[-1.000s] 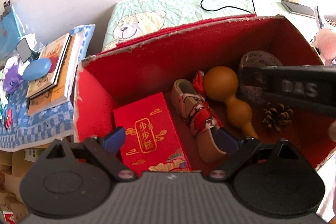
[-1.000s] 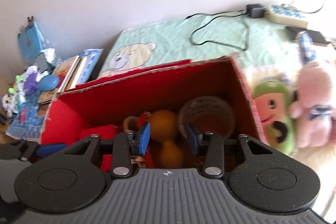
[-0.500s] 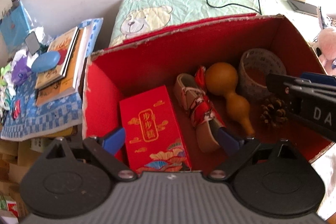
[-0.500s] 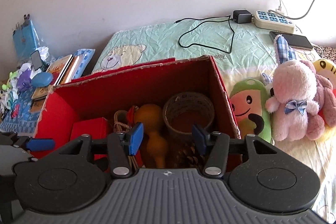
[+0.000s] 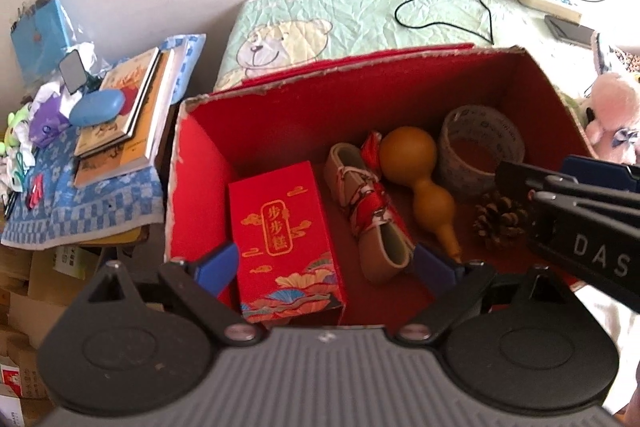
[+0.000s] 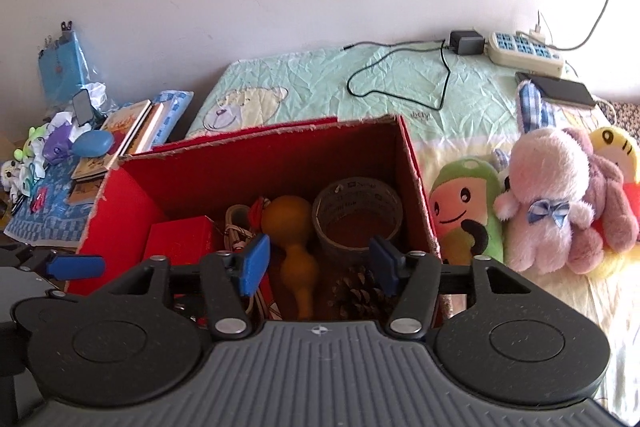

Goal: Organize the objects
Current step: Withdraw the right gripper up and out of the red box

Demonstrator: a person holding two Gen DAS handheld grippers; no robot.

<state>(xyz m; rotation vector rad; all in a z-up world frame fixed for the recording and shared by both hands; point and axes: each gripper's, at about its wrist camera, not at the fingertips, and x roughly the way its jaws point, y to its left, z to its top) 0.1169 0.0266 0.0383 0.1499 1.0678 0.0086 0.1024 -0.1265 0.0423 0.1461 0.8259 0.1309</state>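
An open red cardboard box stands on the bed. Inside lie a red gift packet, a small shoe with red ribbon, an orange gourd, a tape roll and a pine cone. My left gripper is open and empty above the box's near edge. My right gripper is open and empty above the box's right half; it shows at the right of the left wrist view.
Plush toys lie on the bed right of the box. A power strip, charger cable and phone lie at the back. Books and small clutter sit on a blue cloth at left.
Both grippers have drawn back and up from the box. The right gripper's fingers have opened wider. The objects in the box have not moved.
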